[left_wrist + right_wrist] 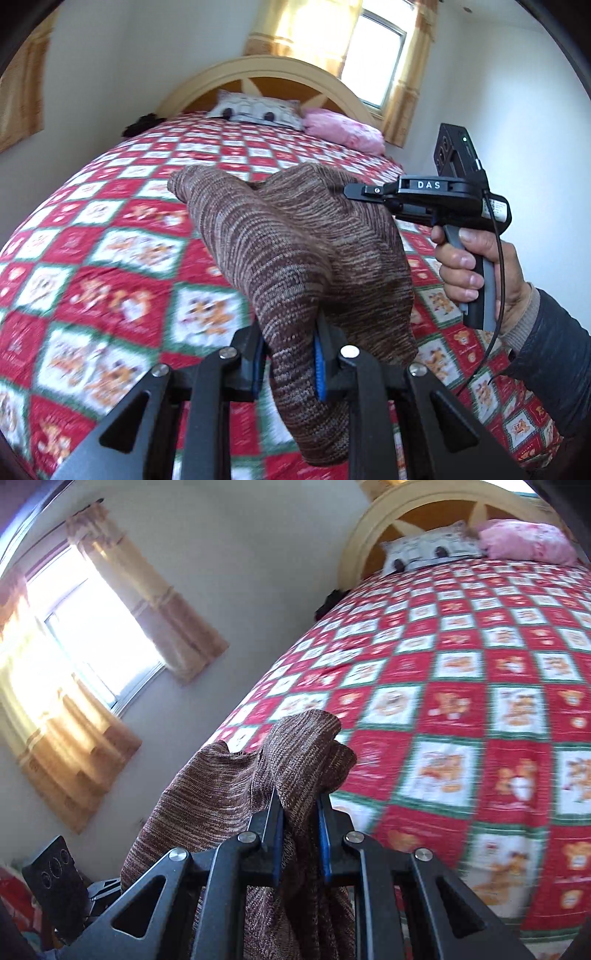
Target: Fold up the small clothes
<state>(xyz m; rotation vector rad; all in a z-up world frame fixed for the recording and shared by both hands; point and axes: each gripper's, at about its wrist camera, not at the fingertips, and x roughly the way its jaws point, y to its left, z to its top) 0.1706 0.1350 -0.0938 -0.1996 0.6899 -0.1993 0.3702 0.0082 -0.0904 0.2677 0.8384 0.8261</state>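
A brown striped knit garment (295,251) hangs in the air above the bed, bunched and folded over itself. My left gripper (290,363) is shut on its near edge, blue pads pressing the knit. In the left wrist view my right gripper (349,192) reaches in from the right, held by a hand (476,266), its tip buried in the garment's far edge. In the right wrist view the same garment (229,797) drapes over and between the fingers of my right gripper (299,812), which is shut on it. The other gripper's body (55,878) shows at the lower left.
The bed (122,236) carries a red, white and green checked quilt with bear prints. A cat-face pillow (255,109) and a pink pillow (343,131) lie by the wooden headboard (266,79). Curtained windows (88,627) are in the walls beside the bed.
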